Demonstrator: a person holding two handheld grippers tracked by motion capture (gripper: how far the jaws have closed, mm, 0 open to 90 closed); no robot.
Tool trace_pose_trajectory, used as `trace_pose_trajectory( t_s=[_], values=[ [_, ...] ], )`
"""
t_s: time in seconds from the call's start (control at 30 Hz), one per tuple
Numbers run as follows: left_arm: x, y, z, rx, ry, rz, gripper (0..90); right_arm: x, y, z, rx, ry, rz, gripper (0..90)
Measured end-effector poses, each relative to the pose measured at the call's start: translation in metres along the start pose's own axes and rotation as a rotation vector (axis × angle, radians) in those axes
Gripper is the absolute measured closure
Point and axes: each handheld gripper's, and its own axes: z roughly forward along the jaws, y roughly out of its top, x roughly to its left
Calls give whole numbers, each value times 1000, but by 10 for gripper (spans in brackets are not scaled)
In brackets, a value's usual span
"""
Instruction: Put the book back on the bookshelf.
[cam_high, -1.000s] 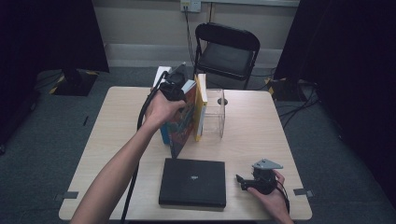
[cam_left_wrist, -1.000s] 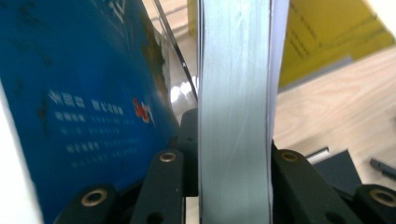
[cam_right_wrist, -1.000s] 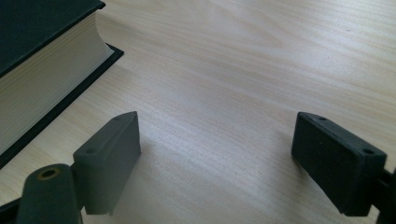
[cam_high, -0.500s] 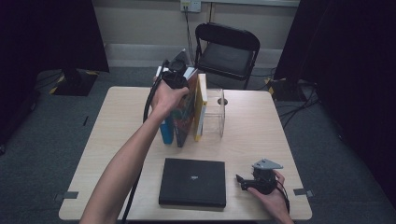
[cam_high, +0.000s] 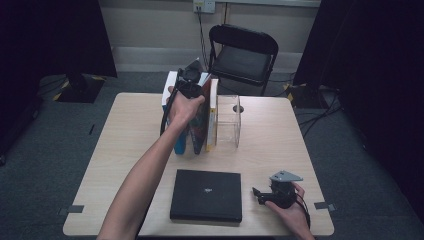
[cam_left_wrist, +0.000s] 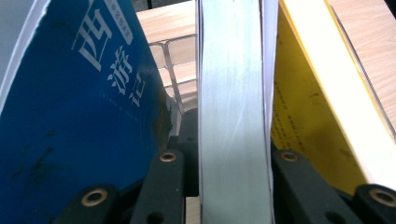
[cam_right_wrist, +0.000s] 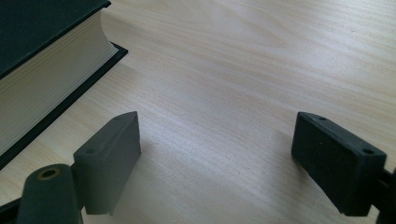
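Note:
My left gripper (cam_high: 189, 84) is shut on the top of a dark-covered book (cam_high: 199, 126) that stands on the table. In the left gripper view its pale page edge (cam_left_wrist: 231, 93) runs between the two black jaws. A blue book (cam_left_wrist: 70, 121) leans at one side of it and a yellow book (cam_left_wrist: 303, 107) stands at the other. From above, the blue book (cam_high: 179, 142) is to the left and the yellow book (cam_high: 212, 117) rests against a clear acrylic holder (cam_high: 229, 127). My right gripper (cam_high: 261, 195) lies open on the table (cam_right_wrist: 215, 149), nothing between its pads.
A thick black book (cam_high: 206, 195) lies flat near the front edge; its page block (cam_right_wrist: 42, 98) is just left of my right gripper. A black folding chair (cam_high: 242, 55) stands behind the table. The light wooden table (cam_high: 125, 135) has bare room at both sides.
My left hand has shifted right with the book and stood it more upright, close beside the yellow book. The blue book now shows apart at its left. The right gripper stayed put.

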Motion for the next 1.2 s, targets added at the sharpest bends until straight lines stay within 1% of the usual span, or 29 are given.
trace_pose_trajectory(
  t_s=[0.07,0.13,0.17,0.2,0.27,0.3,0.33,0.37,0.4,0.43,0.5,0.53,0.6,0.63,0.67,0.7,0.73,0.8,0.87,0.9,0.97,1.0,1.07,1.1,1.13,1.17,1.2],
  values=[
    [0,0,0,-2,-6,11,736,0,0,0,-1,2,-2,155],
    [2,-2,-2,-18,-36,-3,716,0,0,0,-1,3,-3,155],
    [3,-3,-4,-34,-39,3,705,0,0,0,-1,3,-4,155],
    [3,-4,-6,-40,-35,20,703,0,0,0,-1,3,-4,155],
    [4,-11,-11,-84,-63,32,666,1,0,0,-1,2,-4,155],
    [5,-13,-13,-95,-71,33,636,1,0,0,-1,2,-3,155],
    [6,-17,-15,-122,-93,37,600,1,0,0,-1,2,-3,155],
    [7,-20,-17,-139,-95,44,577,1,0,0,-1,2,-3,155],
    [7,-24,-19,-156,-85,46,548,1,0,0,-1,2,-2,155],
    [8,-29,-20,-183,-98,58,522,1,0,0,-1,2,-2,155],
    [10,-37,-22,-224,-129,79,506,1,0,0,-1,1,-1,155],
    [10,-41,-23,-249,-136,88,492,1,0,0,-2,0,-1,155],
    [8,-50,-27,-301,-126,129,470,1,0,0,-1,0,-1,154],
    [6,-55,-29,-316,-95,169,460,1,0,0,-1,0,0,155],
    [4,-61,-30,-350,-81,185,454,1,0,0,-1,0,0,155],
    [5,-66,-32,-377,-92,191,441,1,0,0,-1,0,0,155],
    [6,-72,-34,-395,-93,196,445,1,0,0,-1,-1,0,155],
    [9,-81,-39,-431,-120,189,440,1,0,0,-1,-1,0,154],
    [11,-92,-43,-472,-126,185,440,1,0,0,-1,-1,1,155],
    [13,-96,-43,-481,-123,191,444,1,0,0,-1,-1,1,155],
    [15,-104,-41,-492,-135,197,478,2,0,0,-1,-3,2,154],
    [16,-107,-40,-496,-131,200,483,2,0,0,0,-3,2,154],
    [18,-113,-36,-506,-148,203,510,2,0,0,-1,-4,3,154],
    [18,-115,-33,-500,-149,208,542,2,0,0,0,-5,3,154],
    [18,-118,-28,-500,-141,218,563,2,0,0,-1,-5,3,154],
    [16,-119,-23,-499,-142,209,563,2,0,0,-1,-4,3,154],
    [16,-120,-18,-479,-151,209,564,2,0,0,0,-4,3,154]
  ],
)
